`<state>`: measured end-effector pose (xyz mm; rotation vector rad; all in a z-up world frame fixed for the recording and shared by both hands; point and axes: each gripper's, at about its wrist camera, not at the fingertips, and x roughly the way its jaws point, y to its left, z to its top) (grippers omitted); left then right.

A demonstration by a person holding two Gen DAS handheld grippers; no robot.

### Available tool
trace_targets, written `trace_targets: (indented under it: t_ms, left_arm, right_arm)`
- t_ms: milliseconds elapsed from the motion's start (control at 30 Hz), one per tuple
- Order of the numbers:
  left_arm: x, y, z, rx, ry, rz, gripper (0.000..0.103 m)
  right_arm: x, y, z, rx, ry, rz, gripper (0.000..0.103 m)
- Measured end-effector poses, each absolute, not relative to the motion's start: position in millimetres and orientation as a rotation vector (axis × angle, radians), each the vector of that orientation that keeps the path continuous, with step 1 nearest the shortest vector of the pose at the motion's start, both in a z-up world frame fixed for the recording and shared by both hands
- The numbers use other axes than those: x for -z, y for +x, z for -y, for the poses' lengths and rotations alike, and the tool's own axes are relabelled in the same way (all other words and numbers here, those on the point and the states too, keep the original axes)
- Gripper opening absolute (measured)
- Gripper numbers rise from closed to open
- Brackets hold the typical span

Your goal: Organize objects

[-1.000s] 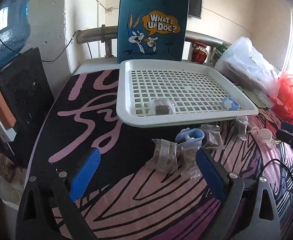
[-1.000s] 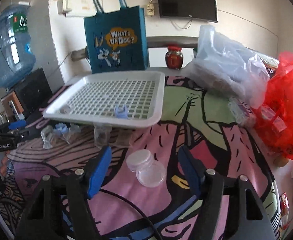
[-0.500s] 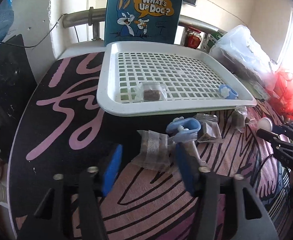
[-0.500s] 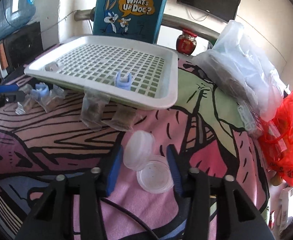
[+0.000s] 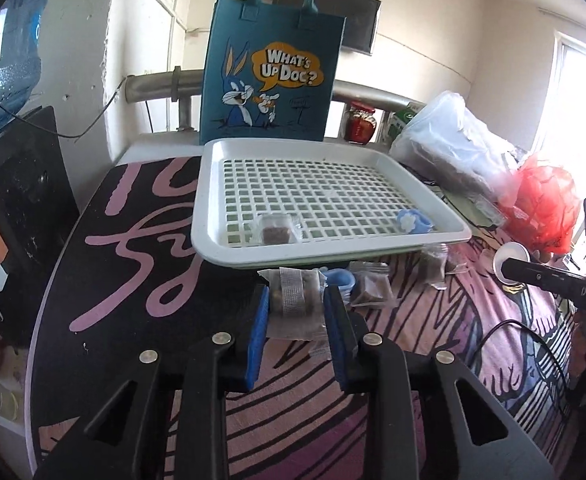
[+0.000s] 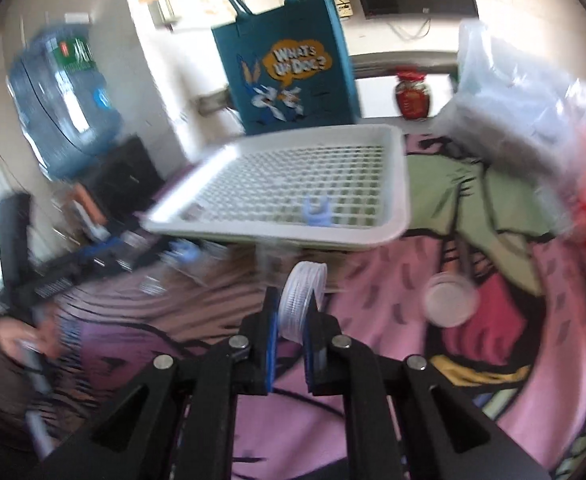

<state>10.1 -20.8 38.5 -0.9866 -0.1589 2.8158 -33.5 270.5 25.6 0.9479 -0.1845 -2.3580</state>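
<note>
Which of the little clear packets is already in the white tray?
The clear packet with the brown block, lying near the white tray's front-left corner. The other packets are outside it: one between the left gripper's pads, the rest on the cloth before the tray.

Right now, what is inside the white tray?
The white tray holds a clear packet with a brown block near its front edge and a small blue clip at the front right. Nothing else shows on the grid; what lies beneath the tray is hidden.

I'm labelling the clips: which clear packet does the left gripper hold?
Start at the white slotted tray. Just below its near rim, the left gripper is closing on a clear packet. Unlike the neighbouring packets, it has a white mesh patch.
</note>
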Motion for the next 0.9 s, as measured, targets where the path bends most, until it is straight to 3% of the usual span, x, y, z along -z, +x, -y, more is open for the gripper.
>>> trace_targets:
  t_ms: [167,267,633,900]
  left_arm:
    - [-43,13,7,-2.777,-0.965,0.143,0.027]
    - [-48,14,-2,-2.77,-0.932,0.132,0.027]
    - [-54,7,-23,-2.843,-0.799,0.031,0.027]
    - [-51,13,-27,-2.889,-0.709,-0.042,0.027]
  right_arm:
    - [-23,-40,-274,2.14,0.929,0.472,0.01]
    - [-22,-42,-269,2.109,0.929,0.527,0.01]
    - [-51,-13,-207,2.492,0.718,0.016,0.01]
    - [-41,-7,-206,2.535,0.649,-0.066,0.01]
